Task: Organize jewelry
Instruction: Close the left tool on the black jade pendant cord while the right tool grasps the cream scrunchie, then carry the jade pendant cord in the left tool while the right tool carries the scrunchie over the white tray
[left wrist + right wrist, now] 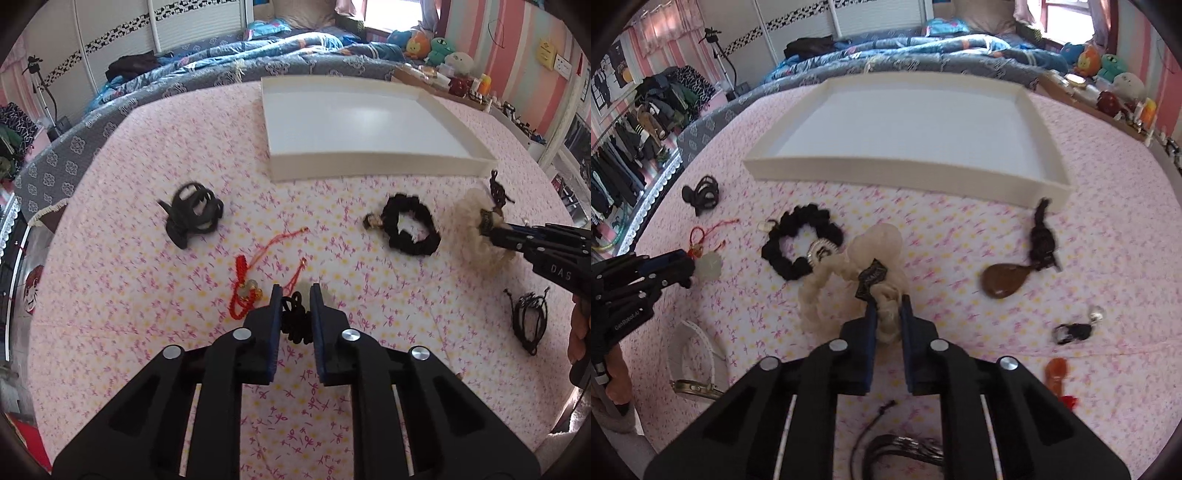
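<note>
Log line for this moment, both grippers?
left gripper: shut on black cord | right gripper: shut on cream scrunchie | white tray: empty

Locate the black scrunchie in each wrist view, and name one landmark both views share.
Left wrist view: the black scrunchie lies right of centre on the pink cloth, below the tray's near wall, left of the cream scrunchie.
Right wrist view: the black scrunchie lies left of centre, touching the cream scrunchie on its left.
Shared landmark: the white tray, farther away than the scrunchie in both.
</note>
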